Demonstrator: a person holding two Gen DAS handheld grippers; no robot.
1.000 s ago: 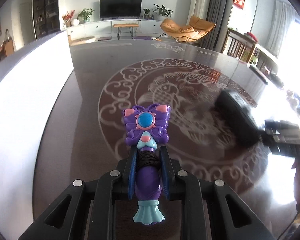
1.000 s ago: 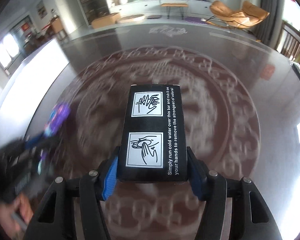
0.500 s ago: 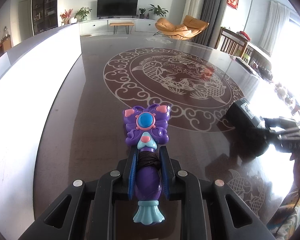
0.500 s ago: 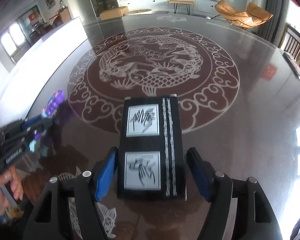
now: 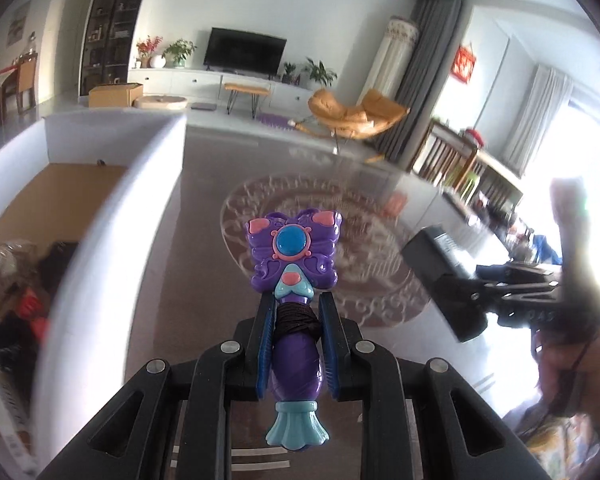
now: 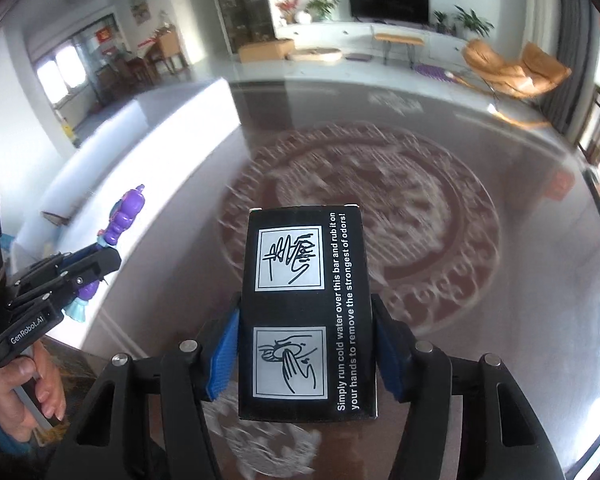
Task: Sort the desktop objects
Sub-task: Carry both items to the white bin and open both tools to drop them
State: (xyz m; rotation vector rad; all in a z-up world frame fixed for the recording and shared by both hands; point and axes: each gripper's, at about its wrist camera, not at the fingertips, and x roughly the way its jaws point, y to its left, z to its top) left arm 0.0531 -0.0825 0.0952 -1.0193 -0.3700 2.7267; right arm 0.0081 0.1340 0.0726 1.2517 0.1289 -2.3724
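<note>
— Right, the purple plastic butterfly wand toy (image 5: 294, 280) is clamped by its handle in the left gripper (image 5: 294, 322), blue pads tight on the dark cord wound round it, and it's up off the dark glossy table with the pale fish medallion (image 5: 204, 280).

— And the black cardboard box with white hand-washing pictures (image 6: 306, 312)?

— In the right gripper (image 6: 306, 344), pads pressing on both sides, also clear of the table. Those jaws have just been closing again with the box between them.

— What could go wrong?

— That box sticks far out past the pads, gripped only near its back end; any swing could pivot it loose. The wand looks safer, though the cord could let it twist.

— Where are they headed?

— I'd guess the white-walled bin (image 5: 100, 216) on the left, already holding odds and ends.

— Changed since a moment ago?

— Both tools have come up and tilted; the bin's inside now shows in the left view, and half a second back the box sat loose between wider jaws.
</note>
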